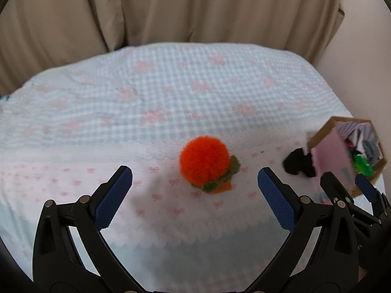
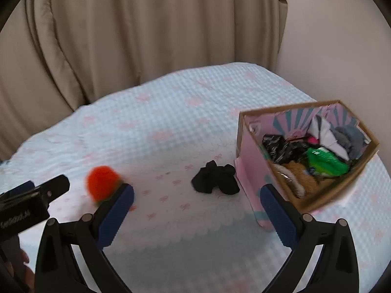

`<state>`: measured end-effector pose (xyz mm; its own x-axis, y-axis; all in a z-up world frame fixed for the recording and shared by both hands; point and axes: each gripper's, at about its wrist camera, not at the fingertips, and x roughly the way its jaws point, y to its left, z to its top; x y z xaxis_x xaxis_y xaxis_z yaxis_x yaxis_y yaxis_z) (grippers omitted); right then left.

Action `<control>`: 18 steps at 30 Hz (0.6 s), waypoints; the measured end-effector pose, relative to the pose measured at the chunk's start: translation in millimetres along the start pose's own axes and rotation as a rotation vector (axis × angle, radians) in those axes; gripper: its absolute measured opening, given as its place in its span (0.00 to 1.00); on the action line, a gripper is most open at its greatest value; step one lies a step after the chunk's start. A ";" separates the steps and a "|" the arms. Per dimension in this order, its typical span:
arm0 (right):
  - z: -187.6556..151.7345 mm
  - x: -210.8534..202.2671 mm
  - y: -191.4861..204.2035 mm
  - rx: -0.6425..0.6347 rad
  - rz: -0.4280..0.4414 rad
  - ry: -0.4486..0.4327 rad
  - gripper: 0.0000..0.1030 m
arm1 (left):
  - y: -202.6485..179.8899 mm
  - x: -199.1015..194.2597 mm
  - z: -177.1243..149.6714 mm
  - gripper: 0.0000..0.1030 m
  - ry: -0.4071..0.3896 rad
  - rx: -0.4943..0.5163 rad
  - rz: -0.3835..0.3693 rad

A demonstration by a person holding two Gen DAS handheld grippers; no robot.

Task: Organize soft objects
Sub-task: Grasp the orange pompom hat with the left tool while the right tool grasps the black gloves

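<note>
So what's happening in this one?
A person is tidying soft things off a bed into a cardboard box using two handheld grippers. Both the left gripper and the right gripper are open and empty. The left one faces an orange pom-pom, the right one a black sock bundle lying beside the box, which already holds clothes.

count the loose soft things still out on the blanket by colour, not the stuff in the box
orange: 1, the pom-pom
black: 1, the sock bundle, lying beside the box; it may be more than one sock, cannot tell
total: 2
</note>
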<state>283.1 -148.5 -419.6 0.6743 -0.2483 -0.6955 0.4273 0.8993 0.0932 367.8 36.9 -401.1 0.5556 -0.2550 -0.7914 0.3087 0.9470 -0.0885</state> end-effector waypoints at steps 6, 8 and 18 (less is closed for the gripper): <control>-8.5 66.2 2.2 -0.039 -0.104 -0.016 0.95 | -10.2 62.2 -9.5 0.97 0.018 0.015 -0.001; -10.0 82.1 0.6 -0.041 -0.123 -0.011 0.94 | -13.6 77.7 -10.7 0.97 0.020 0.015 -0.004; -17.7 129.5 -14.3 0.010 -0.143 0.066 0.65 | -21.6 122.6 -14.5 0.81 0.046 0.017 -0.006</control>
<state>353.7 -187.1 -523.6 0.5651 -0.3490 -0.7476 0.5222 0.8528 -0.0033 418.1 -12.0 -505.0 0.5180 -0.2515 -0.8176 0.3255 0.9418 -0.0835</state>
